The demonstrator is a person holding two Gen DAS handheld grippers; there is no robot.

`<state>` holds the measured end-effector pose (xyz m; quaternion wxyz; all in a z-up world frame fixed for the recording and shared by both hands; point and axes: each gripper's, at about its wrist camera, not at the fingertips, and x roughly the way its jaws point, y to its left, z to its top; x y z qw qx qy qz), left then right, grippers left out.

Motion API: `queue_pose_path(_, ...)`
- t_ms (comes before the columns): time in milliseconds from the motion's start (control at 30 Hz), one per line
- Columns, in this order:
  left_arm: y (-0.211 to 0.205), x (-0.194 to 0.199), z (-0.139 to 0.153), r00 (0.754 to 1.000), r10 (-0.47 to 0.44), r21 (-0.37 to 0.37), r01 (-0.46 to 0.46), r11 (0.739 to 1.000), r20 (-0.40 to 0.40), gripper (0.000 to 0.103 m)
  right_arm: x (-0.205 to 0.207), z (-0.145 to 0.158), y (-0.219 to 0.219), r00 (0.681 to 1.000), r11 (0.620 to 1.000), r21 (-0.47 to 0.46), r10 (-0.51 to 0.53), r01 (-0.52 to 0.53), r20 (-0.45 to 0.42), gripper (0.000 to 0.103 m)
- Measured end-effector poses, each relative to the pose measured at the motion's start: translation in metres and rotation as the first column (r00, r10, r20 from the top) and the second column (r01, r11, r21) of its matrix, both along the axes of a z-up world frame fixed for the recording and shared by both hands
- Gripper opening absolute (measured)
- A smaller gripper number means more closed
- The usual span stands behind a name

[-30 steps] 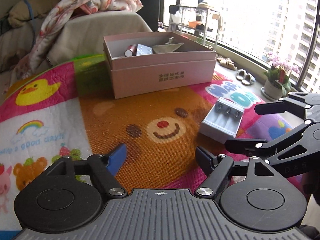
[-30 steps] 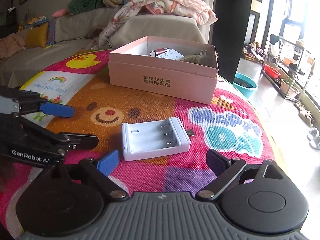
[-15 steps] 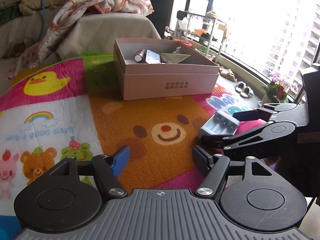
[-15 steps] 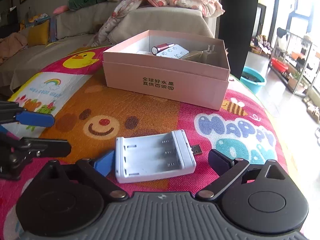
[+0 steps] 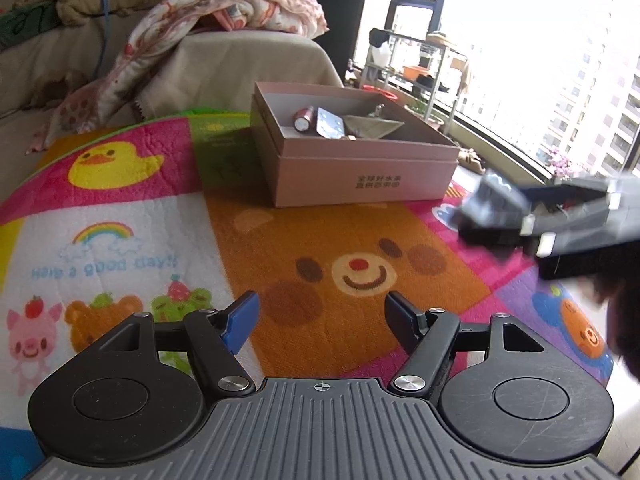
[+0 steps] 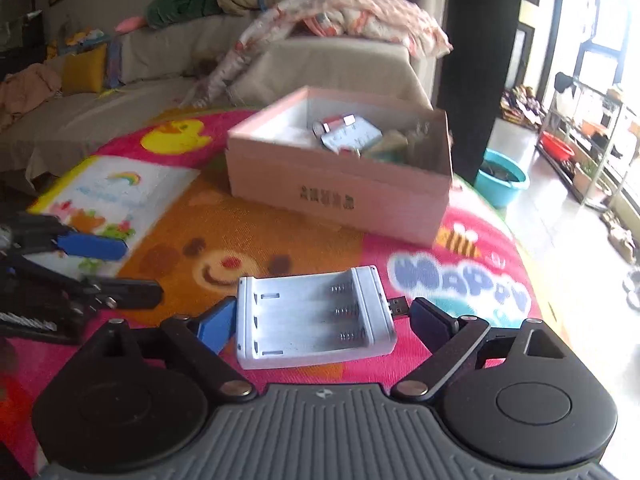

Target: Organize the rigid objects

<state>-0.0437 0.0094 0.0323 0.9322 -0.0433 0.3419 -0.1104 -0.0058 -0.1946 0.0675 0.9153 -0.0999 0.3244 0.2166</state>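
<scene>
right gripper (image 6: 320,316) has the white battery charger (image 6: 314,316) between its fingers, jaws closing; blue pad (image 6: 216,324) touches the charger's left end, dark pad (image 6: 430,320) sits just beside the usb plug on the right end; can't tell for sure if both pads press; charger looks raised off the cartoon mat (image 6: 248,232), in front of the pink box (image 6: 340,196); box is open-topped w/ a red-ended battery (image 5: 305,117), a blister pack (image 5: 330,123) & other bits inside; left gripper (image 5: 322,316) has fingers spread fairly wide, nothing between them, over the bear print on the mat; sofa w/ blanket (image 5: 224,4) behind
</scene>
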Motion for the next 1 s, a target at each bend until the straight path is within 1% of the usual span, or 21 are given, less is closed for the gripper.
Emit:
queue_pose_path(100, 0.001, 0.008, 0.009, 1.000, 0.008, 0.007, -0.008, 1.000, 0.025, 0.074, 0.021, 0.046, 0.006, 0.993, 0.999, 0.047, -0.023, 0.018, 0.113, 0.092)
queue_pose_path(167, 0.000, 0.014, 0.014, 0.999, 0.010, 0.018, -0.010, 1.000, 0.045, 0.074, 0.047, 0.076, 0.013, 0.979, 0.995, 0.092, -0.059, 0.041, 0.197, 0.092)
queue_pose_path(200, 0.000, 0.017, 0.016, 0.999, 0.012, 0.020, -0.013, 1.000, 0.050, 0.074, 0.063, 0.087, 0.017, 0.972, 0.992, 0.113, -0.080, 0.056, 0.220, 0.093)
queue_pose_path(233, 0.001, 0.020, 0.017, 0.999, 0.017, 0.020, -0.018, 1.000, 0.051, 0.074, 0.081, 0.095, 0.020, 0.970, 0.989, 0.129, -0.095, 0.067, 0.223, 0.100)
queue_pose_path(267, 0.002, 0.022, 0.018, 0.998, 0.024, 0.020, -0.025, 0.999, 0.052, 0.074, 0.097, 0.099, 0.022, 0.974, 0.987, 0.143, -0.097, 0.069, 0.202, 0.102)
queue_pose_path(300, 0.004, 0.022, 0.018, 0.998, 0.030, 0.022, -0.031, 0.999, 0.051, 0.074, 0.111, 0.100, 0.022, 0.981, 0.985, 0.156, -0.097, 0.071, 0.166, 0.102)
queue_pose_path(333, 0.007, 0.022, 0.017, 0.998, 0.034, 0.025, -0.035, 0.999, 0.049, 0.074, 0.121, 0.097, 0.021, 0.987, 0.982, 0.168, -0.106, 0.084, 0.122, 0.102)
queue_pose_path(400, 0.015, 0.025, 0.012, 0.998, 0.053, 0.042, -0.055, 0.998, 0.039, 0.074, 0.122, 0.083, 0.011, 0.991, 0.971, 0.213, -0.120, 0.106, 0.057, 0.102)
queue_pose_path(467, 0.021, 0.027, 0.004, 0.996, 0.087, 0.070, -0.089, 0.994, 0.025, 0.074, 0.107, 0.061, 0.000, 0.992, 0.963, 0.243, -0.122, 0.112, 0.028, 0.102)
queue_pose_path(533, 0.025, 0.029, -0.004, 0.993, 0.114, 0.073, -0.114, 0.991, 0.006, 0.074, 0.083, 0.033, -0.006, 0.989, 0.960, 0.240, -0.148, 0.143, 0.004, 0.102)
queue_pose_path(567, 0.027, 0.030, -0.008, 0.993, 0.122, 0.068, -0.121, 0.990, -0.010, 0.074, 0.072, 0.018, -0.007, 0.986, 0.961, 0.222, -0.167, 0.166, -0.012, 0.102)
queue_pose_path(633, 0.024, 0.031, -0.017, 0.991, 0.131, 0.070, -0.128, 0.989, -0.032, 0.075, 0.053, -0.012, -0.004, 0.974, 0.963, 0.149, -0.220, 0.225, -0.051, 0.102)
queue_pose_path(667, 0.020, 0.029, -0.019, 0.991, 0.136, 0.095, -0.135, 0.986, -0.005, 0.075, 0.048, -0.025, -0.002, 0.967, 0.962, 0.108, -0.245, 0.252, -0.072, 0.102)
queue_pose_path(733, 0.011, 0.028, -0.022, 0.990, 0.143, 0.141, -0.144, 0.980, 0.014, 0.077, 0.044, -0.048, 0.001, 0.955, 0.959, 0.055, -0.270, 0.278, -0.126, 0.102)
queue_pose_path(767, 0.007, 0.028, -0.024, 0.988, 0.150, 0.138, -0.152, 0.979, 0.022, 0.077, 0.043, -0.055, 0.003, 0.951, 0.959, 0.039, -0.272, 0.281, -0.144, 0.103)
queue_pose_path(800, 0.005, 0.028, -0.025, 0.987, 0.159, 0.127, -0.161, 0.979, 0.027, 0.080, 0.038, -0.056, 0.007, 0.957, 0.961, 0.023, -0.272, 0.276, -0.104, 0.103)
queue_pose_path(867, 0.002, 0.030, -0.027, 0.985, 0.168, 0.122, -0.170, 0.978, 0.029, 0.086, 0.036, -0.057, 0.015, 0.959, 0.963, -0.019, -0.269, 0.269, -0.085, 0.103)
queue_pose_path(933, 0.000, 0.031, -0.028, 0.983, 0.182, 0.116, -0.184, 0.976, 0.034, 0.089, 0.040, -0.059, 0.016, 0.958, 0.962, -0.017, -0.273, 0.273, -0.088, 0.103)
queue_pose_path(1000, -0.003, 0.032, -0.029, 0.977, 0.210, 0.113, -0.213, 0.970, 0.044, 0.089, 0.043, -0.059, 0.013, 0.954, 0.959, 0.002, -0.282, 0.283, -0.098, 0.103)
